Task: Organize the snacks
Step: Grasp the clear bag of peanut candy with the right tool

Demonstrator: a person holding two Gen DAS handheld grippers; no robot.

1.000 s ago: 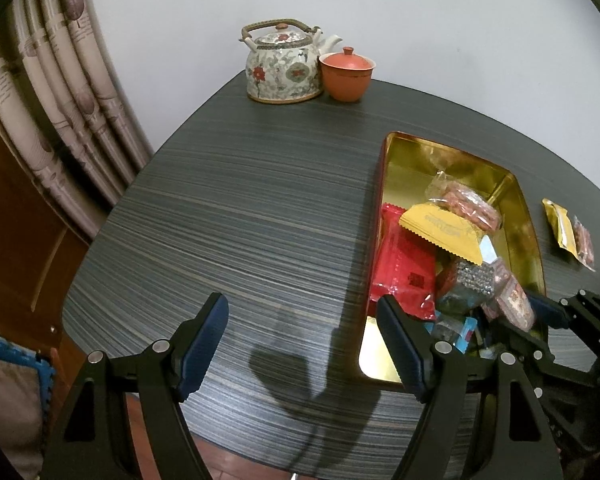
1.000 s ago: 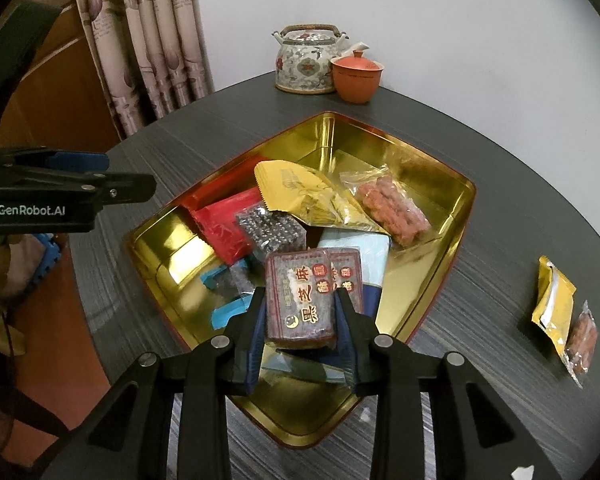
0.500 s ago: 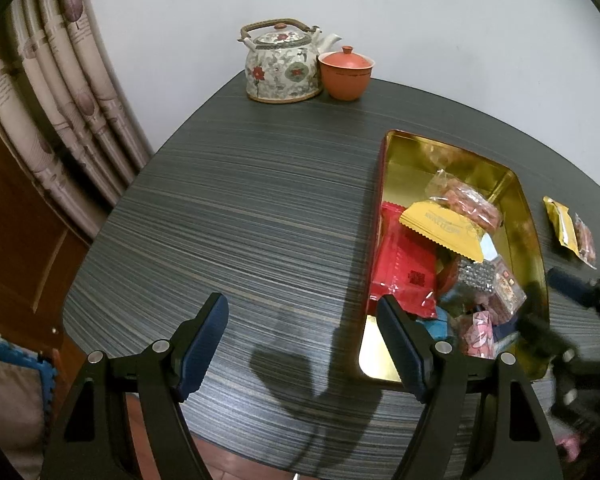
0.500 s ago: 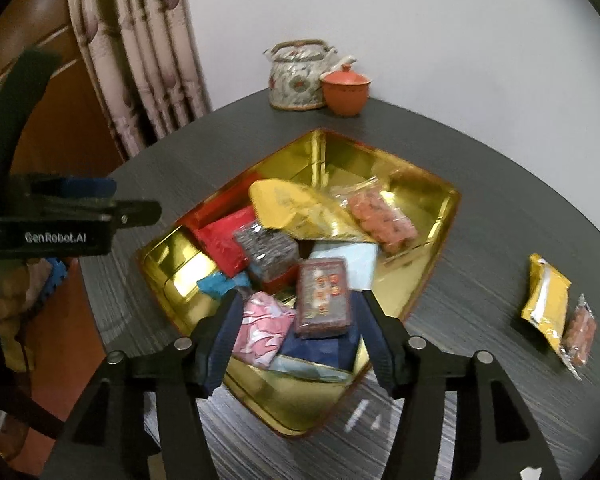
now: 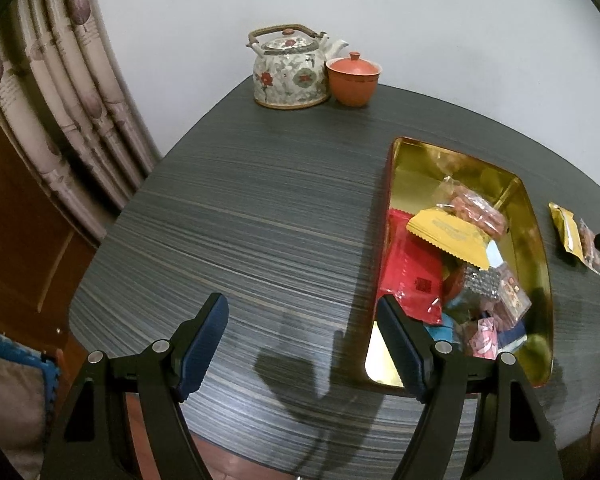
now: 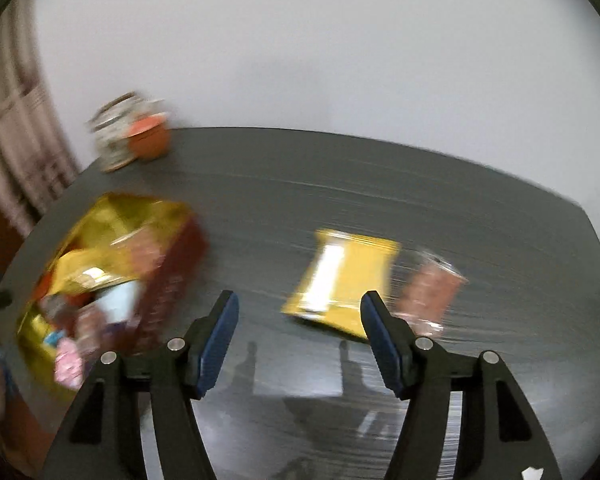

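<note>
Since the right wrist view is smeared with motion blur, the teapot (image 6: 118,136) and gold tin (image 6: 112,216) are just streaks and the packet labels are unreadable. Right gripper (image 6: 298,334) has just been opening, jaws spread with nothing between them, angled down over the table (image 6: 380,184) toward the yellow packet (image 6: 340,280) and clear snack bag (image 6: 430,292). Left gripper (image 5: 302,340) sits wide apart and empty over bare tabletop, right finger (image 5: 400,348) overlapping the tin's near corner.
</note>
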